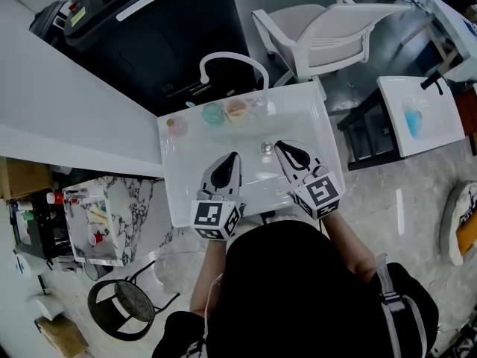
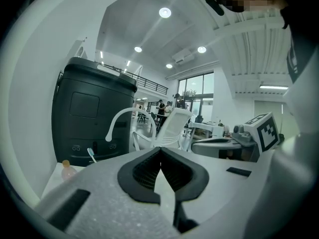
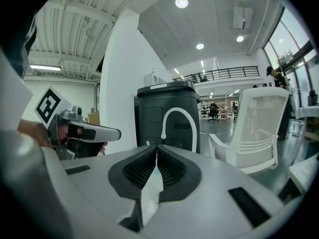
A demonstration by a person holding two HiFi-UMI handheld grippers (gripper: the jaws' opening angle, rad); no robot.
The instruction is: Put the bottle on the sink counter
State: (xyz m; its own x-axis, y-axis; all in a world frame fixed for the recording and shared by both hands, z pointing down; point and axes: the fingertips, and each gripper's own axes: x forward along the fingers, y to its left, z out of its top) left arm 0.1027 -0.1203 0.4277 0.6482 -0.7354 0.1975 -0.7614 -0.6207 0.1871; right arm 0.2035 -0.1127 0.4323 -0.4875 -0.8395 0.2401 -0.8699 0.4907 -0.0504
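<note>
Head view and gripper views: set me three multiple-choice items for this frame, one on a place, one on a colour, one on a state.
1. Where is the bottle?
A. At the left end of the back ledge of the sink
B. Down in the basin
C. Between a gripper's jaws

2. What colour is the big bin behind the sink?
A. White
B. Black
C. Green

3. How are the left gripper and right gripper?
A. Both wide open
B. Left shut, right open
C. Both shut and empty

Answers:
1 A, it stands on the ledge, left of the faucet.
2 B, its body is black in every view.
3 C, each gripper view shows the jaws together with nothing between them.
</note>
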